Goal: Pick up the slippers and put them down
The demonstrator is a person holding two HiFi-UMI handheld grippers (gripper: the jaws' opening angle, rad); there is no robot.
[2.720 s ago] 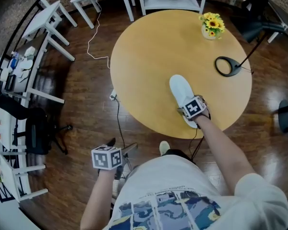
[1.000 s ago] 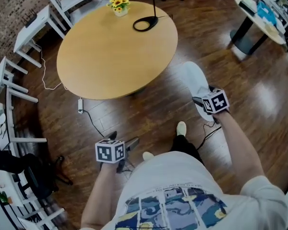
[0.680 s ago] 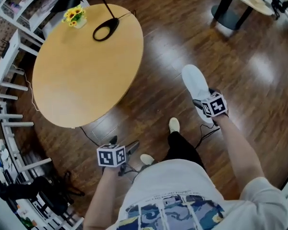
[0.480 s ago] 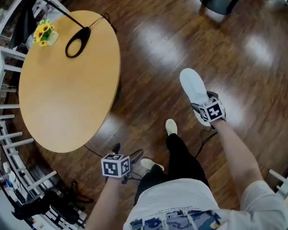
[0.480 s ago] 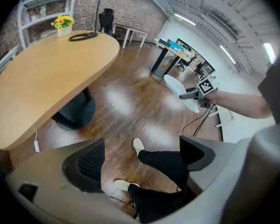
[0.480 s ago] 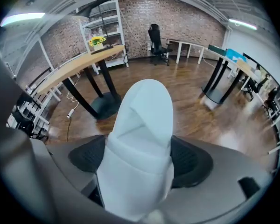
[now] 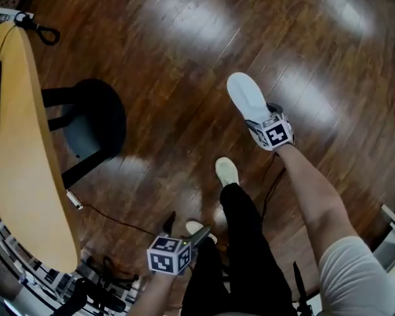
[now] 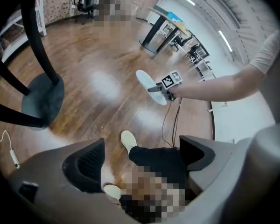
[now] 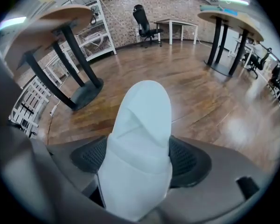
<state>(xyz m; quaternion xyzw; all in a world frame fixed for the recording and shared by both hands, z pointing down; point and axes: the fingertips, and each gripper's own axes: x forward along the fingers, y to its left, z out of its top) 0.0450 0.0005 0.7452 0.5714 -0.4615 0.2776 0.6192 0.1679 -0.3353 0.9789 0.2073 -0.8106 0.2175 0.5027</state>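
Observation:
A white slipper [image 7: 245,96] hangs over the dark wooden floor [image 7: 184,38], toe pointing away from me. My right gripper [image 7: 258,118] is shut on its heel end. In the right gripper view the slipper [image 9: 142,125] fills the gap between the two black pads [image 9: 189,158]. My left gripper [image 7: 184,229] is low by my legs, open with nothing in it. In the left gripper view its jaws stand wide apart [image 8: 142,155], and the slipper [image 8: 148,80] shows far off in the other gripper. I see only this one slipper.
The round yellow table [image 7: 16,176] runs along the left edge, with its dark base [image 7: 85,127] under it. A cable [image 7: 112,221] lies on the floor near it. My two pale shoes [image 7: 226,171] stand between the grippers. Other tables [image 9: 224,17] and an office chair [image 9: 143,17] stand farther off.
The slipper lay on the yellow table with my right gripper at it; now it hangs over the floor, away from the table. My view has swung right. The left gripper stays low and open.

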